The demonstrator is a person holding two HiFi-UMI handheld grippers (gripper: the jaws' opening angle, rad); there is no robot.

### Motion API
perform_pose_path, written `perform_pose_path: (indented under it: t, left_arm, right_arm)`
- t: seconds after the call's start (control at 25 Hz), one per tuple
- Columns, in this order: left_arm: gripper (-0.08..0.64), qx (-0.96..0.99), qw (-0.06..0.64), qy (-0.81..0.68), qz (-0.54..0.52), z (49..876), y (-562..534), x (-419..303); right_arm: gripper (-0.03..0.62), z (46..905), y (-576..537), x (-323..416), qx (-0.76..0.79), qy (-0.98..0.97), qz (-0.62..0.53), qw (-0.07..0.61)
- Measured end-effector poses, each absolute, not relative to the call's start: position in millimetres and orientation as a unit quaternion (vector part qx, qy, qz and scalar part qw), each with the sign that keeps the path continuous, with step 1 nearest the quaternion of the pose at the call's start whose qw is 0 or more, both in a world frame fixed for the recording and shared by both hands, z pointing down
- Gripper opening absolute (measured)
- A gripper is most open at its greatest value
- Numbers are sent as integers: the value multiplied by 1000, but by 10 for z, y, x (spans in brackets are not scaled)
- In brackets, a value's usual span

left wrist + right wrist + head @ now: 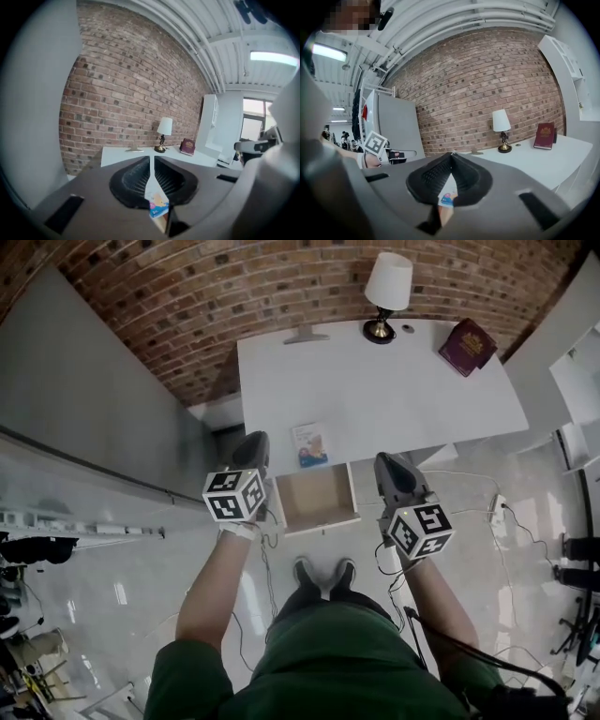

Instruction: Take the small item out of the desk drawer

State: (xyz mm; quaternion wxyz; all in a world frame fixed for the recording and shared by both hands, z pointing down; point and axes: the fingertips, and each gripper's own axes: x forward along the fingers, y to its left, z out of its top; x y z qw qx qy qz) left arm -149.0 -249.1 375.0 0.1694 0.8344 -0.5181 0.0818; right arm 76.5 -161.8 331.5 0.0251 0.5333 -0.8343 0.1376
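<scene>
Small packet [310, 444] on desk [375, 381] by open drawer [319, 498]; blue print unreadably small

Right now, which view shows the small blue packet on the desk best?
Head view: the small blue packet lies in full near the edge of the white desk, just above the open drawer. Each gripper view catches only a sliver of it, framed in the narrow gap between that gripper's fingers.

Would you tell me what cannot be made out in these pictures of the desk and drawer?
- Print on the small packet: too small in the head view, and the shut jaws cover most of it in both gripper views.
- Drawer: its back lies under the desk top in the head view.
- Small dark object beside the lamp: too small to identify.
</scene>
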Motion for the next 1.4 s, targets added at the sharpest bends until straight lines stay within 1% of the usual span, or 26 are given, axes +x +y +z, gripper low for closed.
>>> perform_pose_path:
  t: [0.24, 0.48, 0.72, 1.0, 1.2, 1.4]
  left_arm:
    - [25, 843, 75, -530, 46, 2927, -2208, -1358]
    - [25, 845, 18, -534, 15, 2333, -1916, -1313]
    - [25, 842, -14, -538, -9, 1968, -1685, -1308]
    - [25, 835, -47, -548, -13, 1822, -1512, -1308]
    - [25, 832, -51, -552, -24, 1768, -1471, -1383]
    - [25, 830, -70, -553, -25, 1687, -1439, -1387]
  right_arm:
    - [2, 2844, -1736, 782, 528, -844, 92, 3]
    - [2, 2466, -1667, 636, 521, -852, 44, 0]
    - [2, 2137, -1508, 515, 517, -856, -2, -5]
    - [2, 1858, -1358, 492, 514, -856, -44, -16]
    - [2, 1792, -1321, 432, 512, -857, -55, -17]
    - [2, 1794, -1333, 399, 510, -858, -60, -15]
